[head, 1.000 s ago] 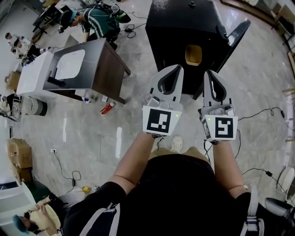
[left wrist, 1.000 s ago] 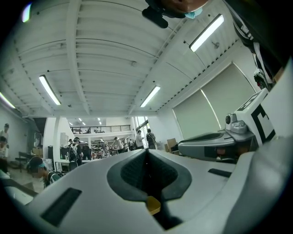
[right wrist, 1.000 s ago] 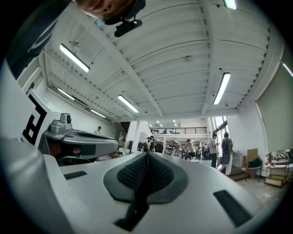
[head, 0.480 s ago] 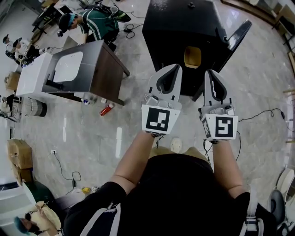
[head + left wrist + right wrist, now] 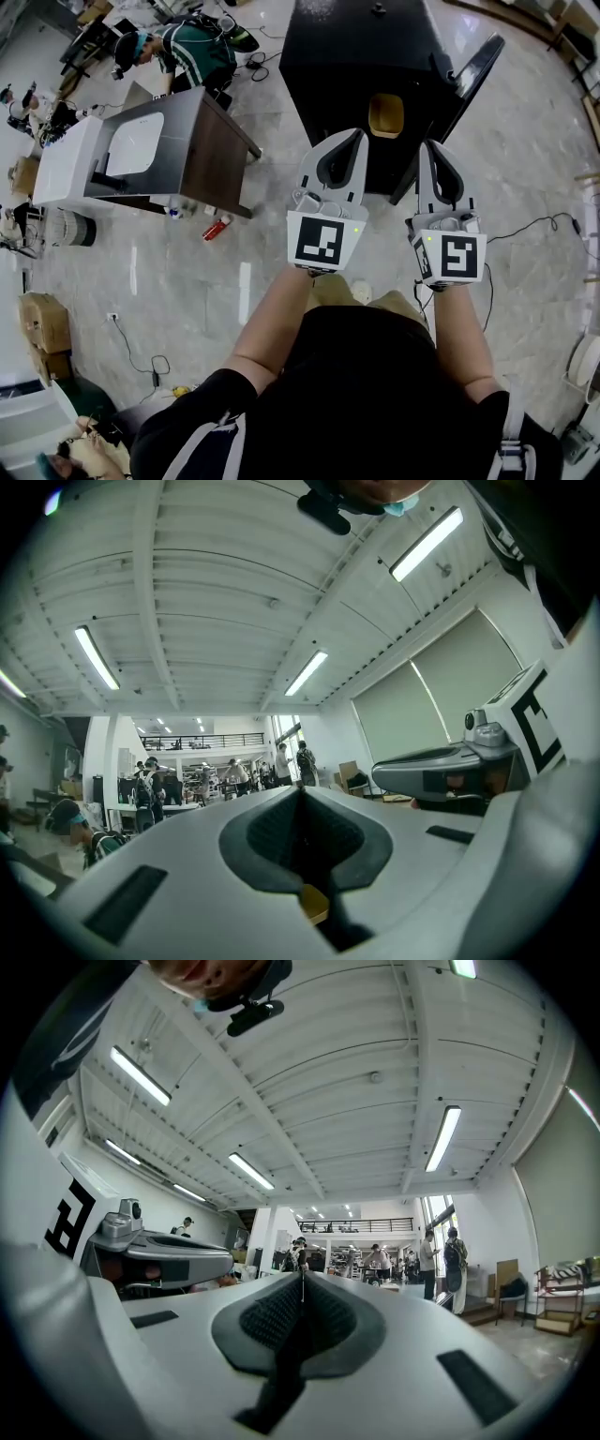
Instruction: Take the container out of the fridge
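Observation:
A black fridge (image 5: 347, 56) stands ahead on the floor with its door (image 5: 473, 75) swung open to the right. Inside the dark opening sits a yellowish container (image 5: 385, 114). My left gripper (image 5: 353, 135) is held in the air just short of the fridge front, to the left of the container, its jaws shut with nothing in them. My right gripper (image 5: 427, 146) hangs beside it, below and right of the container, also shut and empty. In the gripper views the left gripper (image 5: 300, 791) and the right gripper (image 5: 302, 1275) show closed pads against the ceiling.
A brown table (image 5: 214, 150) with a white top panel (image 5: 136, 145) stands to the left. A person in green (image 5: 192, 47) works behind it. A red bottle (image 5: 217, 228) lies on the floor. Cables (image 5: 534, 225) trail at right, and cardboard boxes (image 5: 42, 323) sit at far left.
The person has shifted slightly nearer the fridge, and both grippers have edged up with the body. Both stay shut.

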Available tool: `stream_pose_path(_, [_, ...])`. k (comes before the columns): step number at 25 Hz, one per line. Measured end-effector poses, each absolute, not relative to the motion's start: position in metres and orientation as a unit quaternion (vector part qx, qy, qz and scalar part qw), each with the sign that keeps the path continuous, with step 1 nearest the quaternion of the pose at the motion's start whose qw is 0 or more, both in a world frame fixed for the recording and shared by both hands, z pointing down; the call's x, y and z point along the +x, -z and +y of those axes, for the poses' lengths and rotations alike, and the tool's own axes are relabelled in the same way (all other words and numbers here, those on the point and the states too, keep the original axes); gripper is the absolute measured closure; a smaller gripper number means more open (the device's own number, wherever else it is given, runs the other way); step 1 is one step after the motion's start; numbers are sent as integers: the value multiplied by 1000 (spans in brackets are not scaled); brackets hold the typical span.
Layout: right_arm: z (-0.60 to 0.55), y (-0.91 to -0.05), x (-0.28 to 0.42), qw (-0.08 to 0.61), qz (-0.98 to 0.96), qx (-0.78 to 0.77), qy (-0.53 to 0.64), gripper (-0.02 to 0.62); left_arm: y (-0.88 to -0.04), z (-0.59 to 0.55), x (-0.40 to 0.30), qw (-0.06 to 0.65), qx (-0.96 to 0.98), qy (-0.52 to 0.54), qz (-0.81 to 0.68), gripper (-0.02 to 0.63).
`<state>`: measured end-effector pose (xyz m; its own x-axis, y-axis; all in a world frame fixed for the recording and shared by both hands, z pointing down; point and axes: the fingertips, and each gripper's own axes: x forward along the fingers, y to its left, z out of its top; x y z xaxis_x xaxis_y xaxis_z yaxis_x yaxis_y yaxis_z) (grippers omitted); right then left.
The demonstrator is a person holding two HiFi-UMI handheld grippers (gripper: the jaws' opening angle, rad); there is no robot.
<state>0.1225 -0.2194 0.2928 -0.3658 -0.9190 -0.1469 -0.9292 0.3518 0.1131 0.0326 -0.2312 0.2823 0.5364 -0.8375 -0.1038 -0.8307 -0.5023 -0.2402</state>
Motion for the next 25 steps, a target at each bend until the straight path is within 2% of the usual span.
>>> stream_pose_path(12, [-242, -303, 121, 20, 801, -594, -78, 558, -286, -259, 30, 158, -882, 4, 444, 581])
stream_pose_path(25, [-300, -300, 82, 3, 764, -641, -72, 558, -282, -326, -11, 124, -908, -39, 399, 581])
